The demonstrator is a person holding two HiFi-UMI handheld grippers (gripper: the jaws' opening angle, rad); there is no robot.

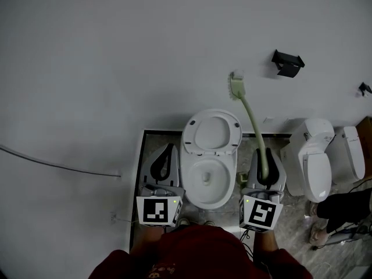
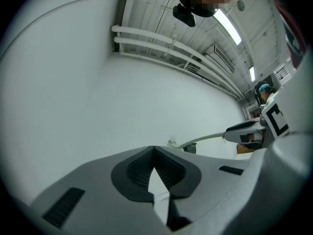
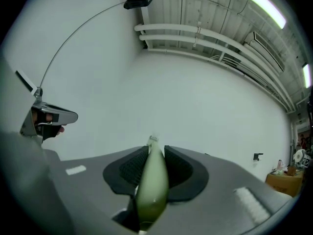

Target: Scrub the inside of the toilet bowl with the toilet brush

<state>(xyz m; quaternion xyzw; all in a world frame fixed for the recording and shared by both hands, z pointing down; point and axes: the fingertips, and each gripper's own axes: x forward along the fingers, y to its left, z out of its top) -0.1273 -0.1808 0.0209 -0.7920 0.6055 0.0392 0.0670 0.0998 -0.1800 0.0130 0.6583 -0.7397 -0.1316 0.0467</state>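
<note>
Between toilet bowl [image 1: 186, 182] and second toilet [image 1: 317, 156], right tongs [image 1: 263, 157] clamp the toilet brush [image 1: 251, 118]; left tongs [image 1: 168, 150] closed, empty.

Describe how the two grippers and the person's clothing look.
The left gripper and right gripper have light grey bodies with black ribbed pads on the jaws. Each carries a white cube with black square markers. The person wears a dark red top.

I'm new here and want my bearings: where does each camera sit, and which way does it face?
Head view: on the person's head, looking steeply down at the toilet bowl; left tongs, right tongs and red clothing show.
Left gripper view: on the left tongs, along their shut, empty jaws towards the white wall.
Right gripper view: on the right tongs, along jaws clamped on the toilet brush.
Shared: all three show that brush.
</note>
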